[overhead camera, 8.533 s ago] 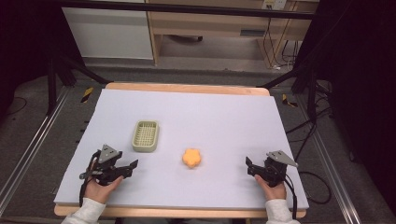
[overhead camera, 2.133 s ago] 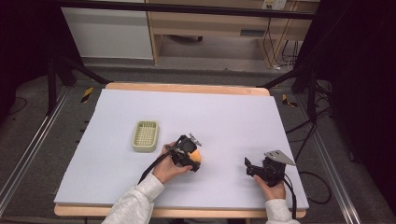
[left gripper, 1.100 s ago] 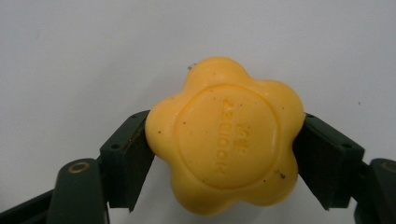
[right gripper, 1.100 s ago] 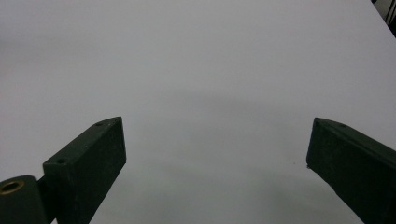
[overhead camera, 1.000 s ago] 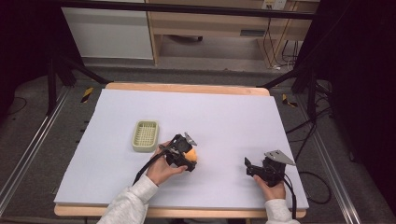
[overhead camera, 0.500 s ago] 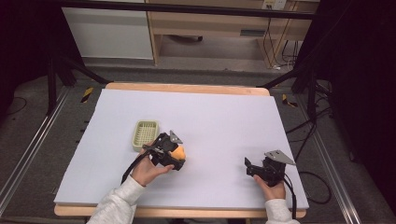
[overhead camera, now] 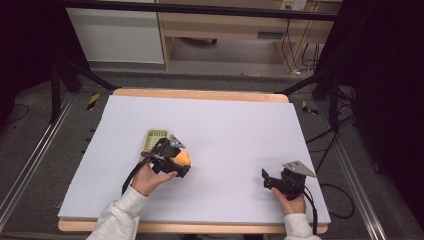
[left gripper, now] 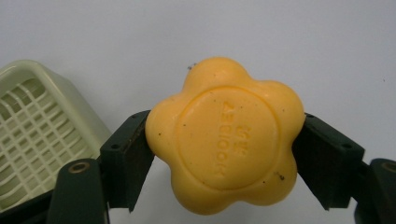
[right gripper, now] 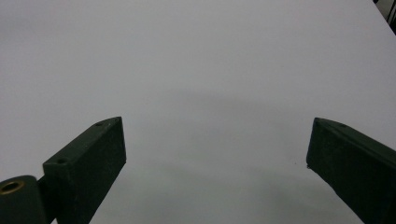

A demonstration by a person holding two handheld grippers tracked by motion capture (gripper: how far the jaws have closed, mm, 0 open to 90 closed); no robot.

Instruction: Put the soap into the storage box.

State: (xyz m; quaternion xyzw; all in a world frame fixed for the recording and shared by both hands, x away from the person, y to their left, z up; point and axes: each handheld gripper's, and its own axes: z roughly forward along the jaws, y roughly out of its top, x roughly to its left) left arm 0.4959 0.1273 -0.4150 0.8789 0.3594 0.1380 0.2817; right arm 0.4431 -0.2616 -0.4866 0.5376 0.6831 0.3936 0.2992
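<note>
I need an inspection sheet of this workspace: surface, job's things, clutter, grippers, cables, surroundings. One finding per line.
Surface: white table top with a wooden edge, no stains seen.
Job's things: yellow flower-shaped soap clamped between the left gripper's jaws, with embossed lettering on its face; pale green soap dish with a grid bottom, beside the soap, with nothing in it.
Clutter: nothing seen.
Grippers: left gripper shut on the soap, next to the dish; right gripper open, jaws wide apart over bare table.
Cables: a black cable trails from each gripper; more cables hang at the far right.
Surroundings: wooden furniture behind the table, metal rails on the floor at both sides.
</note>
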